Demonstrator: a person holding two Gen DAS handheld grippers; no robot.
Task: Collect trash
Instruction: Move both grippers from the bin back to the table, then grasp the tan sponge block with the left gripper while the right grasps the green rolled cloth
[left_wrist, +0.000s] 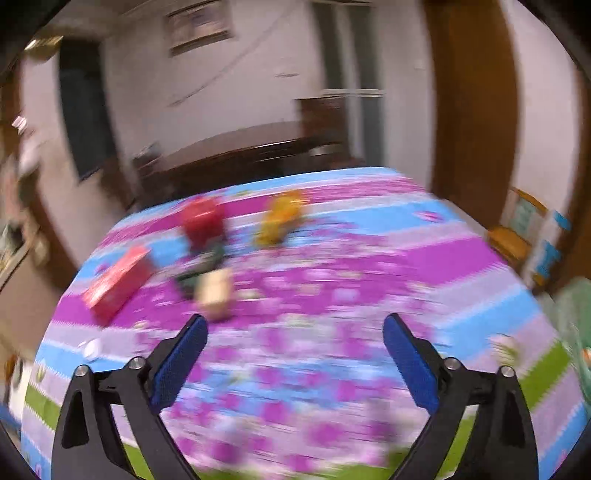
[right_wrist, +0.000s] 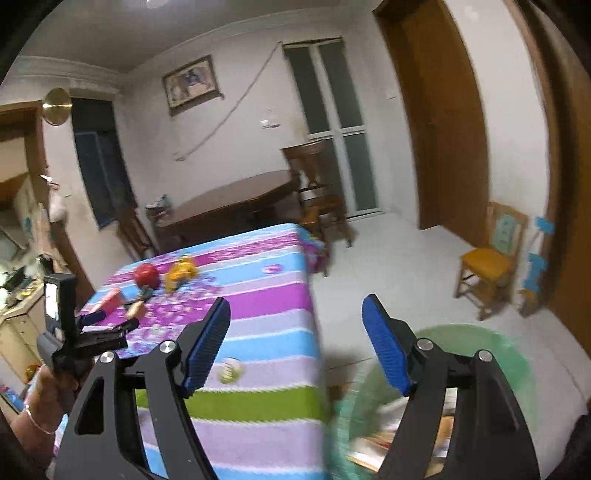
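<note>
the left gripper (left_wrist: 295, 330) has its two blue-padded fingers (left_wrist: 181, 363) spread wide, with nothing between them and nothing touching them; it hangs above the striped tablecloth (left_wrist: 424, 266). the right gripper (right_wrist: 295, 314) is just as wide apart, its two fingers (right_wrist: 386, 343) bare of any load, held over the table's right edge with a green bin (right_wrist: 480, 354) below at 5 o'clock. some flat packaging lies inside the bin, too blurred to name.

the trash sits on the cloth, toward 10 o'clock from the left gripper. counted in the left wrist view: one red box (left_wrist: 118, 280), one red round wrapper (left_wrist: 203, 219), one yellow wrapper (left_wrist: 282, 218) at about 12 o'clock, one beige carton (left_wrist: 216, 293) just ahead of the left finger, and one dark green piece (left_wrist: 207, 264) touching the carton. one small white round bit (left_wrist: 92, 349) lies at 9 o'clock. that view is smeared, so finer detail cannot be told.

in the right wrist view one pale crumpled ball (right_wrist: 229, 371) lies on the cloth just beside the left finger. the person's left hand (right_wrist: 48, 384) grips the other tool at 9 o'clock. one yellow chair (right_wrist: 487, 258) stands at 2 o'clock.
</note>
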